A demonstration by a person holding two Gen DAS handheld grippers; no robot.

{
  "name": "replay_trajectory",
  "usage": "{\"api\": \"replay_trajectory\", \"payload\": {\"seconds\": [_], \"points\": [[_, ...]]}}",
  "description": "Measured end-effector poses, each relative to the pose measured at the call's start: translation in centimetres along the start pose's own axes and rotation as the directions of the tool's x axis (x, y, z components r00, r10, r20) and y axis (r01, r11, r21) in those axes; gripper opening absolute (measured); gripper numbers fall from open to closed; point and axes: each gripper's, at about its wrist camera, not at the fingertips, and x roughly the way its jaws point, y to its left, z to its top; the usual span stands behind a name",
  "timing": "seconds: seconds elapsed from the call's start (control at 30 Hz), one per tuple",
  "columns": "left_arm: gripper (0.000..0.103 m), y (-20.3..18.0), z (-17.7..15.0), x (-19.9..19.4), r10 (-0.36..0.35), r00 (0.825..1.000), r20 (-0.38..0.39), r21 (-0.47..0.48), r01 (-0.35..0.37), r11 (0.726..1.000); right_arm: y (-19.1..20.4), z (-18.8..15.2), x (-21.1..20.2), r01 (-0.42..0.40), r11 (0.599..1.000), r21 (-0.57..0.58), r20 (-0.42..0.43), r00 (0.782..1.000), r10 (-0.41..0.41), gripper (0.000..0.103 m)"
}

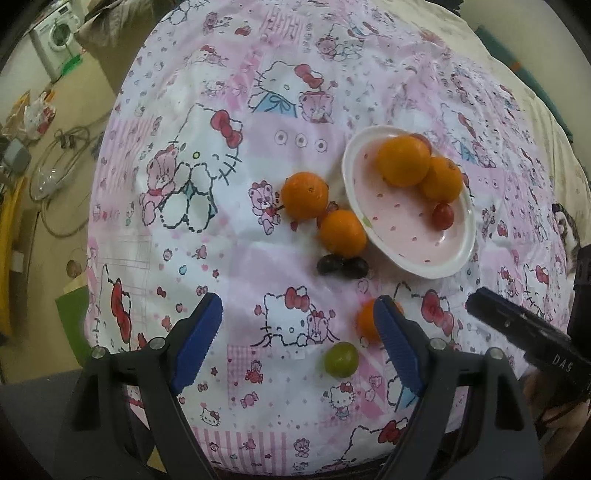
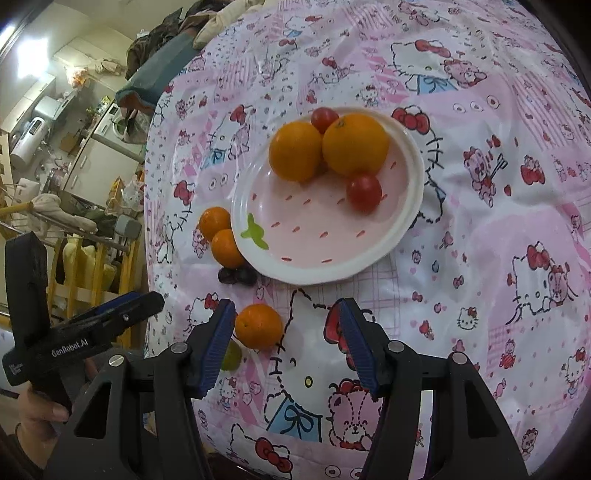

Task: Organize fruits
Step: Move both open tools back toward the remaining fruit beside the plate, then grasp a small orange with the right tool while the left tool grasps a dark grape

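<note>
A pink and white plate holds two oranges and cherry tomatoes. Beside its left rim lie two small oranges and two dark grapes. A third small orange and a green grape lie nearer. My left gripper is open and empty, its right finger in front of that orange. My right gripper is open and empty, the orange just inside its left finger.
A Hello Kitty cloth covers the table. The right gripper's body shows at the right of the left wrist view, the left gripper's body at the left of the right wrist view. Household clutter and a washing machine stand beyond the table edge.
</note>
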Motion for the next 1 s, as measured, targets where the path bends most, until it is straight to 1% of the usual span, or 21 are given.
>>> {"api": "replay_trajectory", "payload": {"seconds": [0.13, 0.23, 0.37, 0.53, 0.63, 0.73, 0.8, 0.87, 0.93, 1.0], "points": [[0.081, 0.2, 0.2, 0.1, 0.008, 1.0, 0.012, -0.014, -0.008, 1.0, -0.3, -0.1, 0.7, -0.022, 1.0, 0.018, -0.027, 0.999, 0.022, 0.062], [0.082, 0.5, 0.4, 0.3, 0.004, 1.0, 0.012, -0.031, -0.003, 1.0, -0.7, 0.0, 1.5, -0.052, 0.997, 0.055, -0.05, 0.997, 0.055, 0.062], [0.081, 1.2, 0.9, 0.3, -0.001, 1.0, 0.021, -0.072, 0.003, 0.997, -1.0, 0.1, 2.6, -0.072, 0.994, 0.087, -0.078, 0.994, 0.079, 0.062], [0.082, 1.8, 1.2, 0.1, -0.021, 0.999, 0.026, -0.1, 0.023, 0.995, 0.2, -0.2, 5.3, -0.083, 0.995, 0.062, -0.156, 0.983, 0.092, 0.062], [0.082, 1.8, 1.3, 0.1, -0.029, 0.999, 0.023, -0.107, 0.031, 0.994, 1.4, -0.4, 6.9, -0.077, 0.997, 0.029, -0.195, 0.977, 0.081, 0.062], [0.082, 1.9, 1.3, 0.2, -0.025, 0.999, 0.021, -0.104, 0.027, 0.994, 2.3, -0.7, 8.0, -0.06, 0.998, -0.008, -0.22, 0.974, 0.056, 0.059], [0.082, 2.0, 1.3, 0.3, -0.022, 1.0, 0.018, -0.105, 0.024, 0.994, 2.9, -1.1, 8.7, -0.037, 0.998, -0.046, -0.236, 0.971, 0.025, 0.052], [0.082, 2.2, 1.2, 0.5, -0.024, 1.0, 0.014, -0.108, 0.025, 0.994, 3.1, -1.4, 8.7, -0.007, 0.997, -0.083, -0.229, 0.973, -0.012, 0.046], [0.081, 2.2, 1.2, 0.8, -0.037, 0.999, 0.007, -0.102, 0.037, 0.994, 2.7, -1.3, 8.5, -0.023, 0.997, -0.067, -0.226, 0.974, 0.007, 0.045], [0.081, 2.1, 1.3, 1.4, -0.033, 0.999, -0.011, -0.086, 0.032, 0.996, 2.2, -1.1, 7.9, -0.026, 0.998, -0.049, -0.21, 0.978, 0.015, 0.044]]}}
